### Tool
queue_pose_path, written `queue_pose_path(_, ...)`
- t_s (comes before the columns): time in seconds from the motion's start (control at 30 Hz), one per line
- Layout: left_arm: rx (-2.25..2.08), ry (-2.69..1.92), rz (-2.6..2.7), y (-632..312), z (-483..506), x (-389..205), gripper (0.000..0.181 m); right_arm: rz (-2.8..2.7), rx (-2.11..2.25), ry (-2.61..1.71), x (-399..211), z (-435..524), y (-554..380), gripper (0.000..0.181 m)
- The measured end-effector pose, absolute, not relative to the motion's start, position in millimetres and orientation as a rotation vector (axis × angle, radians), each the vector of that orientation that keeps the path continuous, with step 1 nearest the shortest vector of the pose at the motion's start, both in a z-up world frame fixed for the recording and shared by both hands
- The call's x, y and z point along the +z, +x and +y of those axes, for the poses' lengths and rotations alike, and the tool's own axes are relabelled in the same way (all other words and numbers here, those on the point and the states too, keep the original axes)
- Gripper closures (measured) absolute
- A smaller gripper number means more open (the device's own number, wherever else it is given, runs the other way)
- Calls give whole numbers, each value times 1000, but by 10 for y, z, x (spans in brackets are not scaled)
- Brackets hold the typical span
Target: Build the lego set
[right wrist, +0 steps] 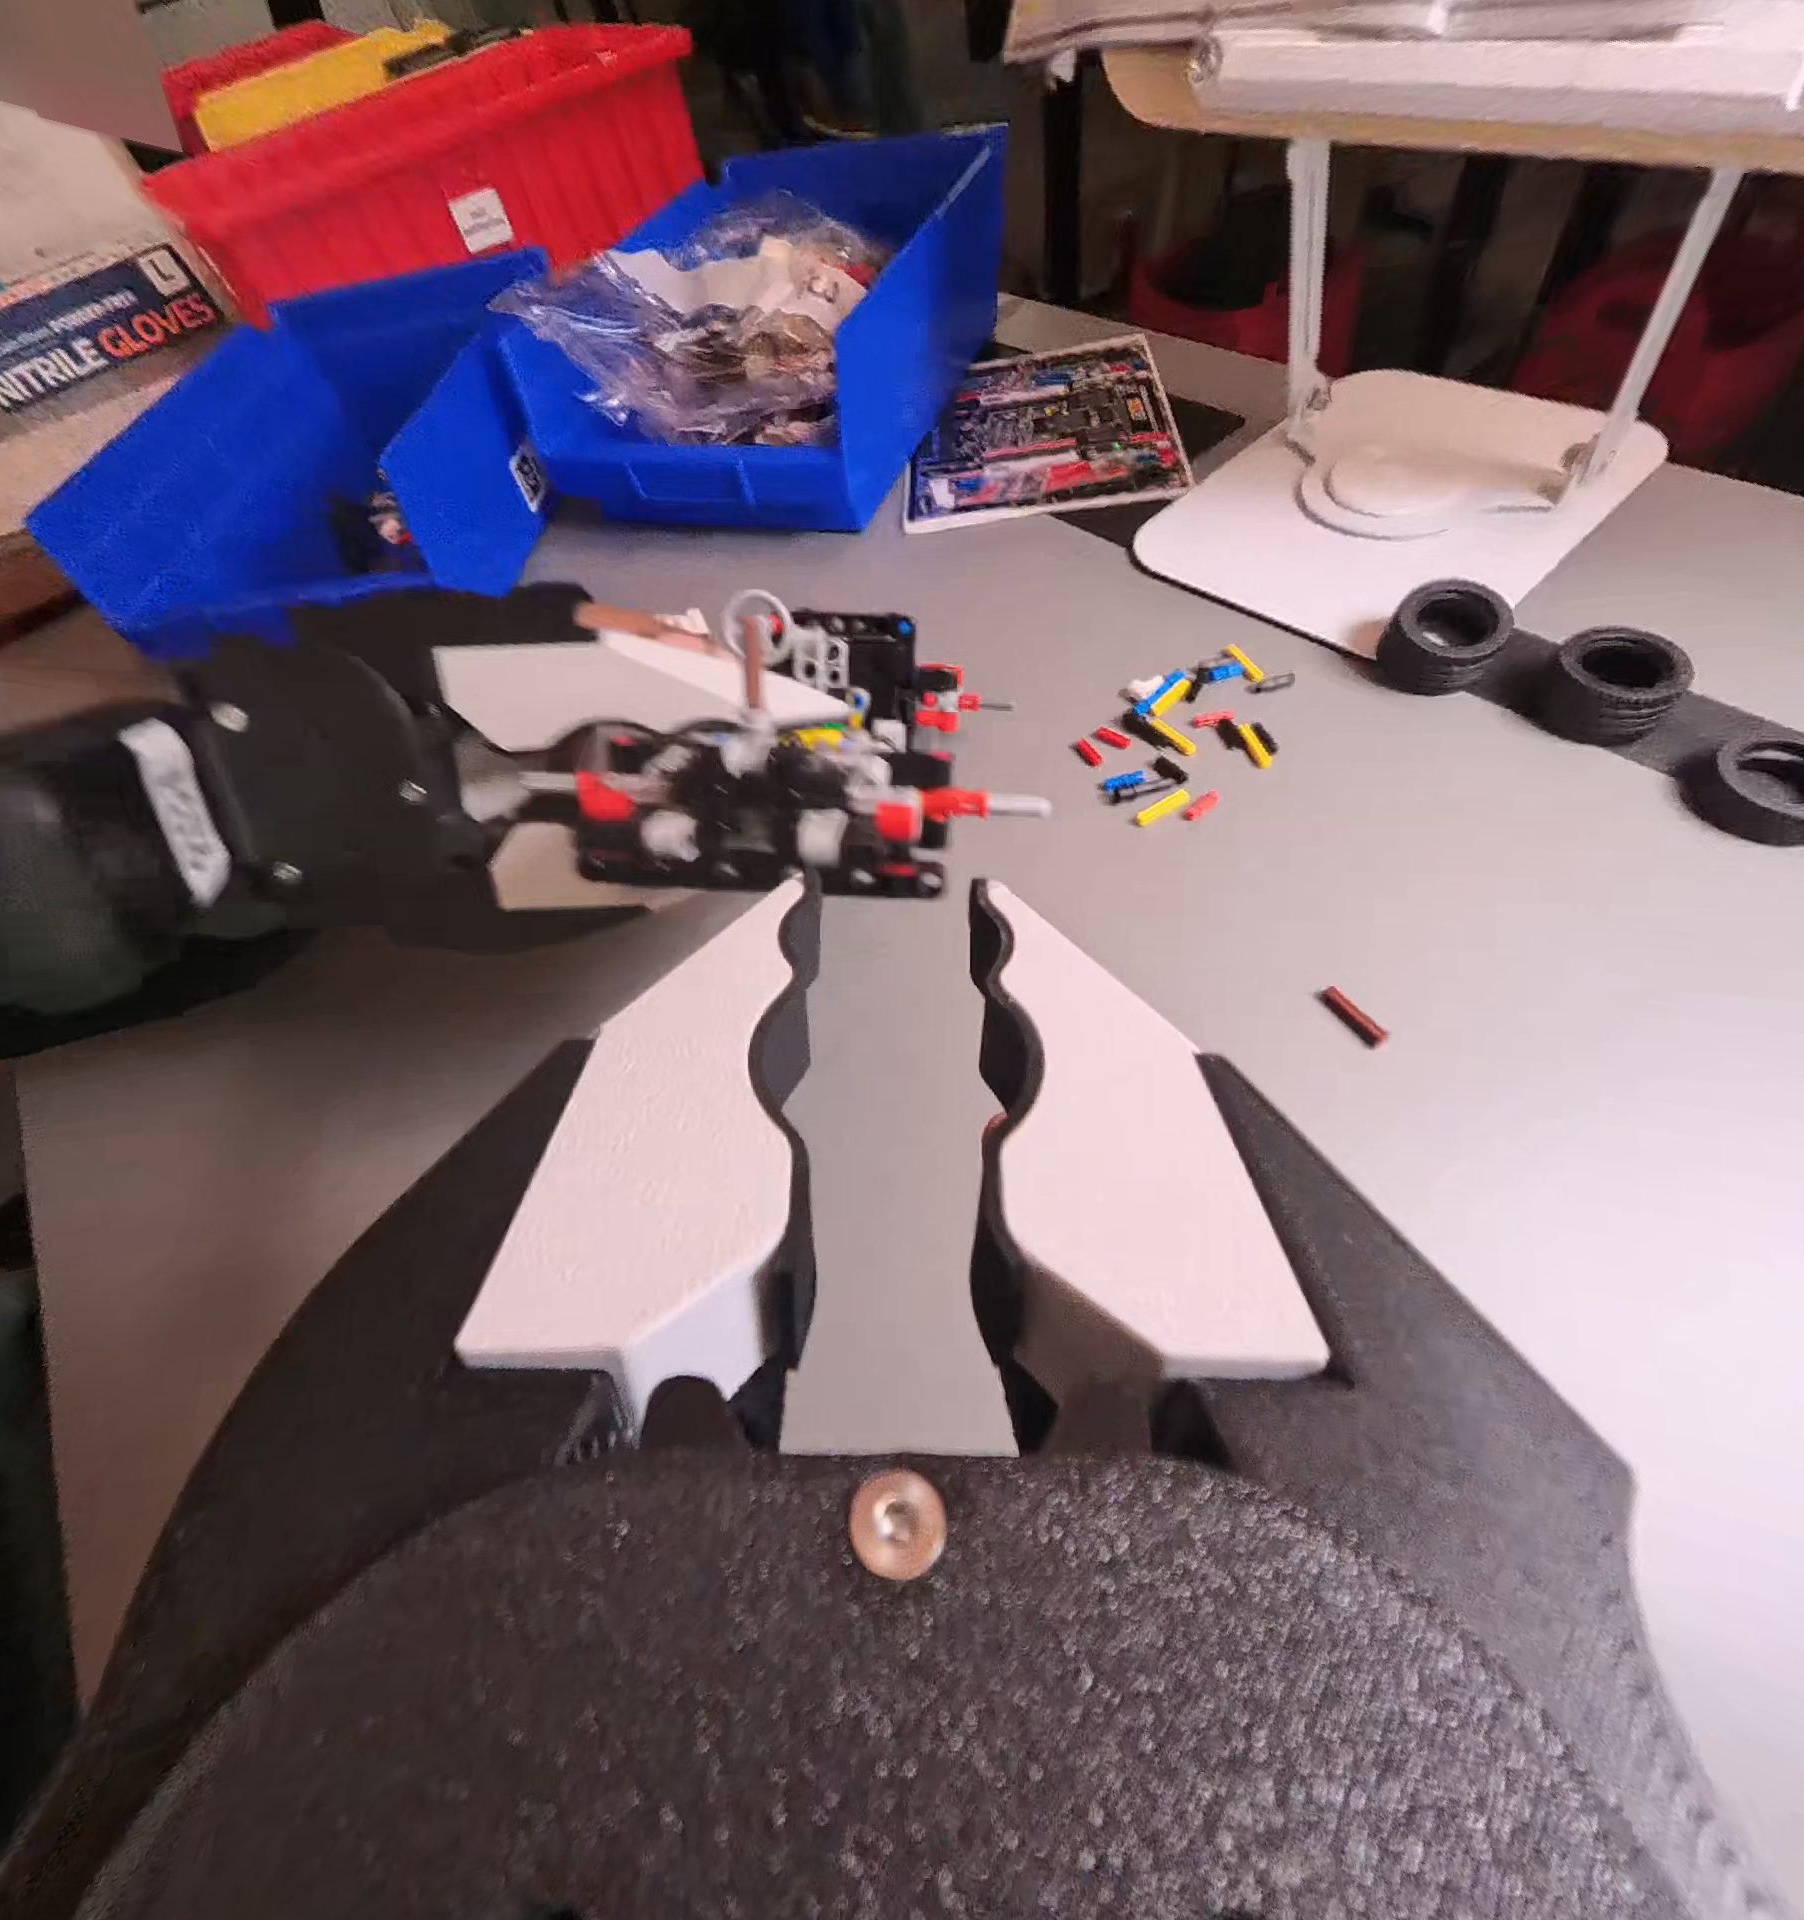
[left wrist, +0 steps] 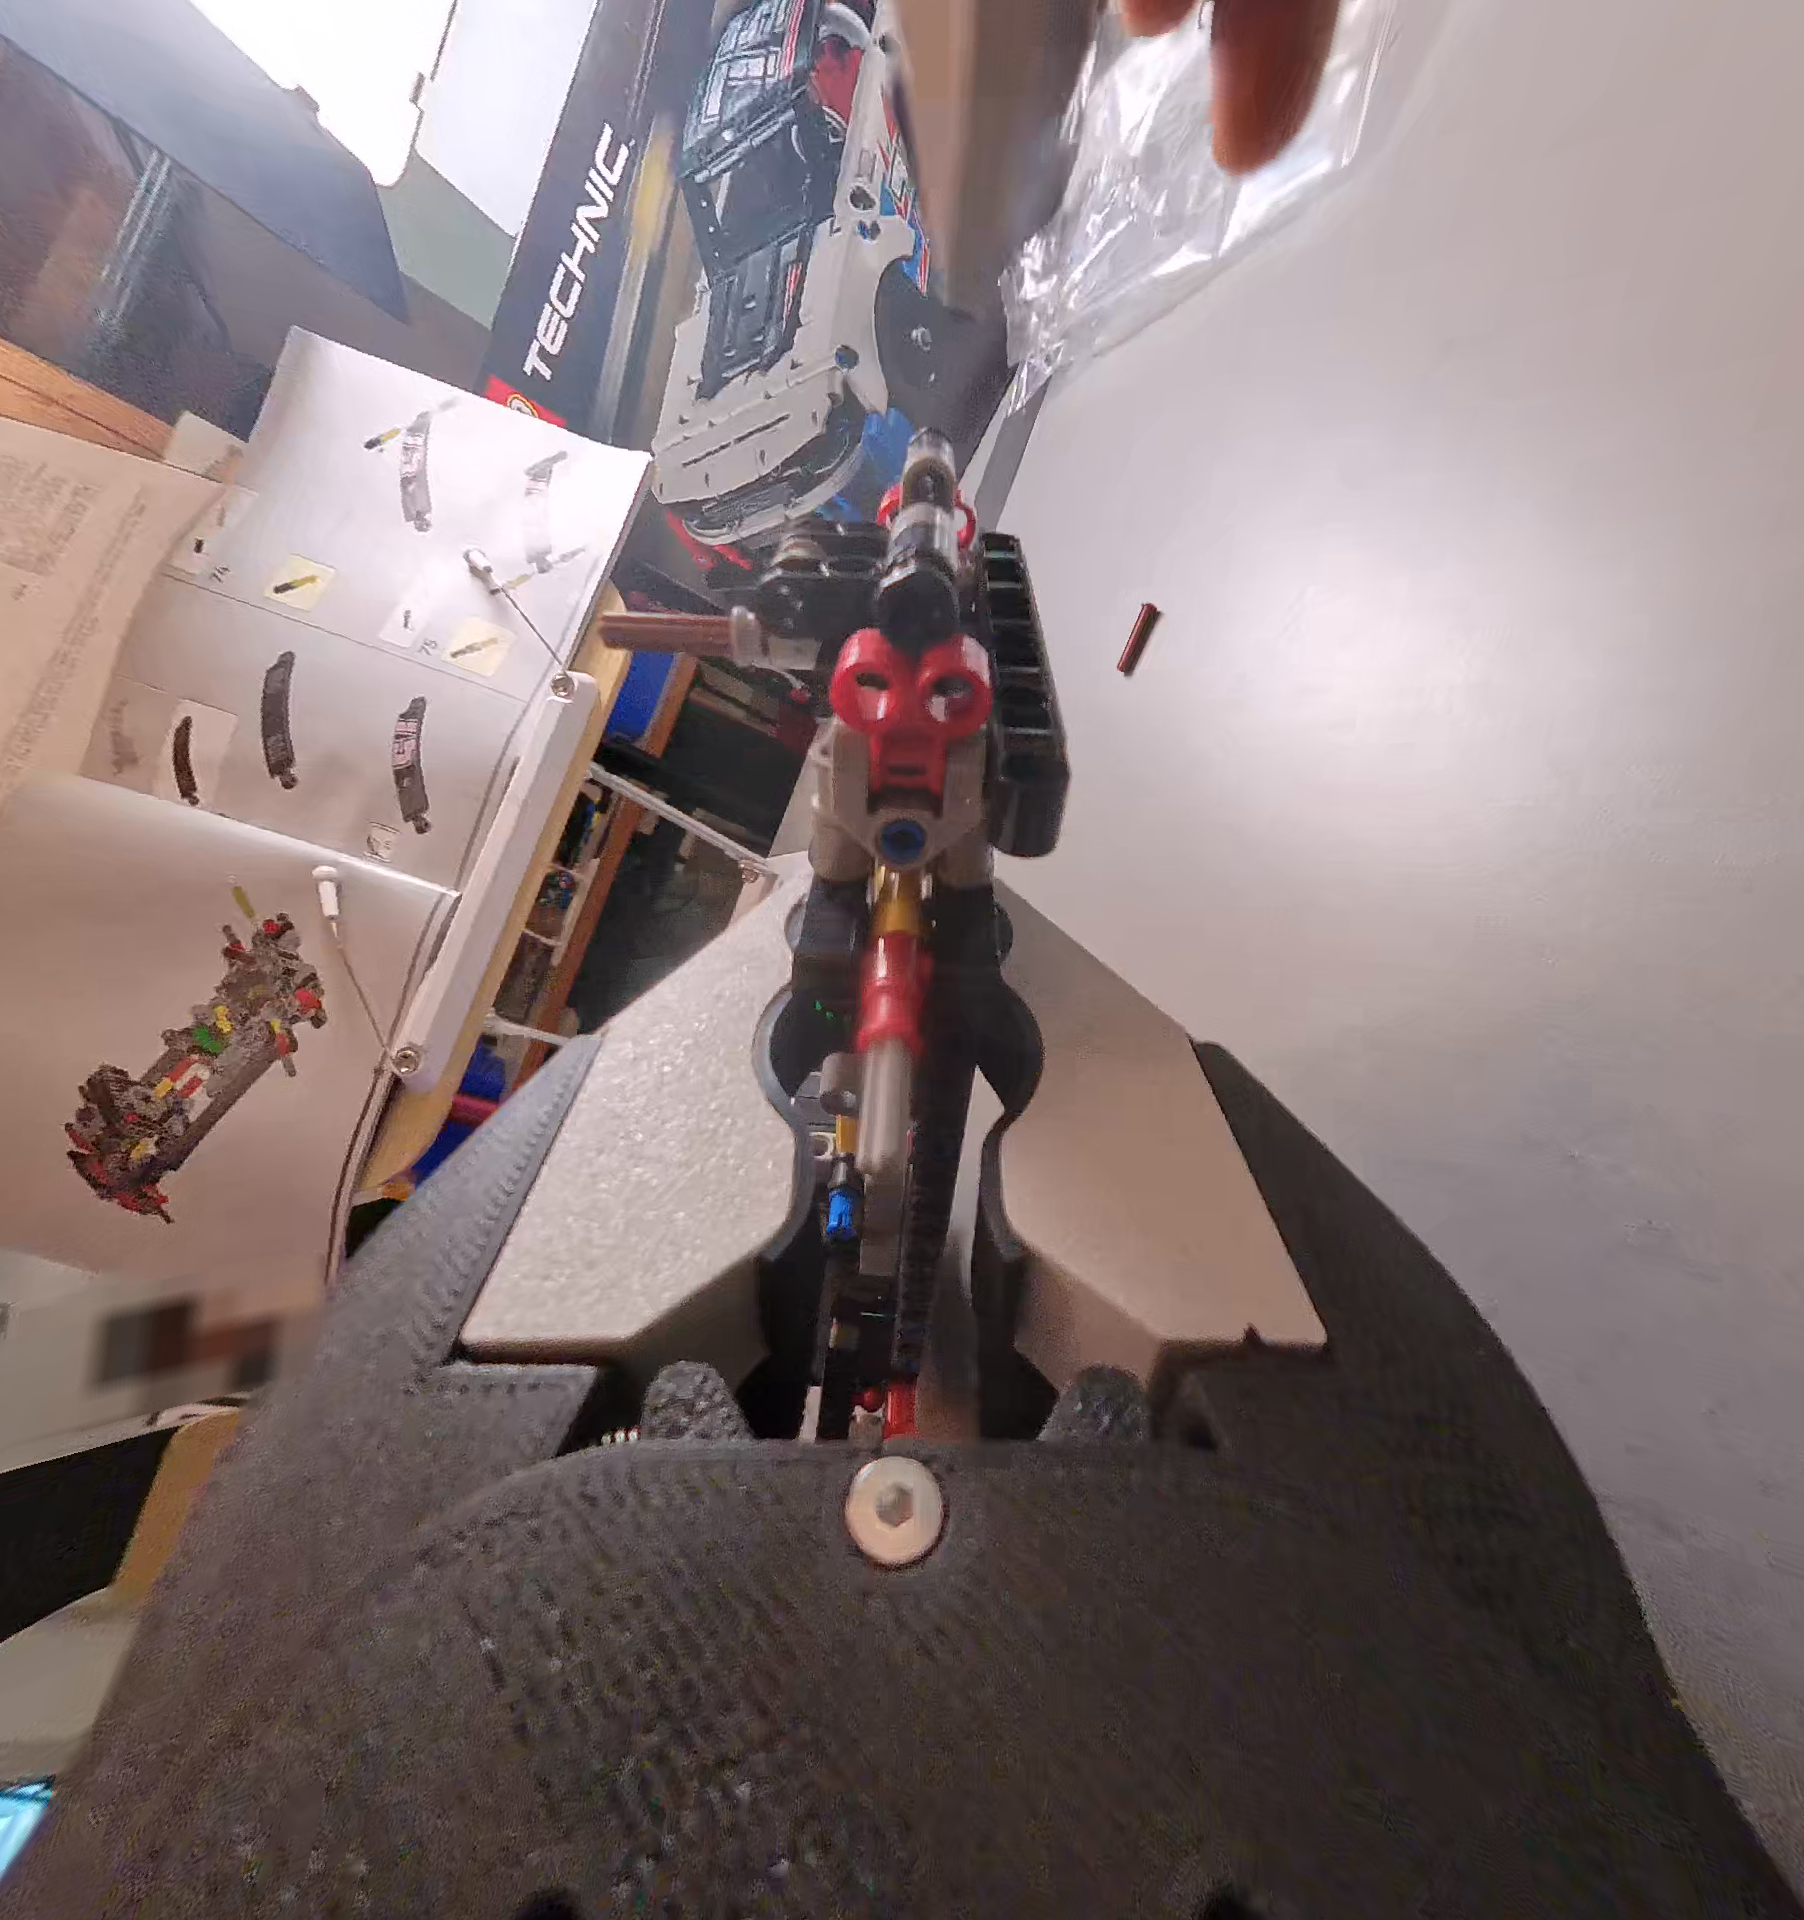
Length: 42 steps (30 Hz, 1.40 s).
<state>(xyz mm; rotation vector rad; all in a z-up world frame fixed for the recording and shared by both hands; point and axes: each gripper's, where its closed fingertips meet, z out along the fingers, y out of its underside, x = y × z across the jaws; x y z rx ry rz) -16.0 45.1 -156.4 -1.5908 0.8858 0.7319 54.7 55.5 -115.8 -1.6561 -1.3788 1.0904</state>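
My left gripper (left wrist: 893, 883) is shut on the partly built lego chassis (left wrist: 913, 748), a black, grey and red frame that sticks out past the fingertips. The view is tilted, with the grey table (left wrist: 1449, 831) at the right. In the right wrist view the same chassis (right wrist: 773, 769) hangs above the table in the left gripper (right wrist: 659, 769). My right gripper (right wrist: 893, 904) is open and empty, just in front of the chassis. A small dark red-brown pin (right wrist: 1355, 1015) lies alone on the table; it also shows in the left wrist view (left wrist: 1139, 638). A heap of small coloured pins (right wrist: 1184, 732) lies beyond.
Blue bins (right wrist: 773, 343) with plastic bags and a red crate (right wrist: 441, 166) stand at the back. A white book stand (right wrist: 1397, 488) holds the open instruction booklet (left wrist: 285, 790). Black tyres (right wrist: 1615, 686) lie at the right. The set's box (left wrist: 732, 291) stands behind. A hand holds a clear bag (left wrist: 1168, 187). One gripper's finger ends stand about 9 centimetres off the other's. From either gripper's tips it is about 20 centimetres to the small dark red-brown pin (right wrist: 1355, 1015). It is also in sight in the left wrist view (left wrist: 1139, 637).
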Motion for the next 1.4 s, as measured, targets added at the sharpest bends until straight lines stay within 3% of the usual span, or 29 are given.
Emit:
queue_pose_path(0.8,855,-1600,914,-141,543,-1795,157,-1396,1013,-1678,-1423,388,293,169)
queue_pose_path(1.4,891,-1606,962,-125,548,-1885,157,-1451,1024,-1671,-1530,444,325,156)
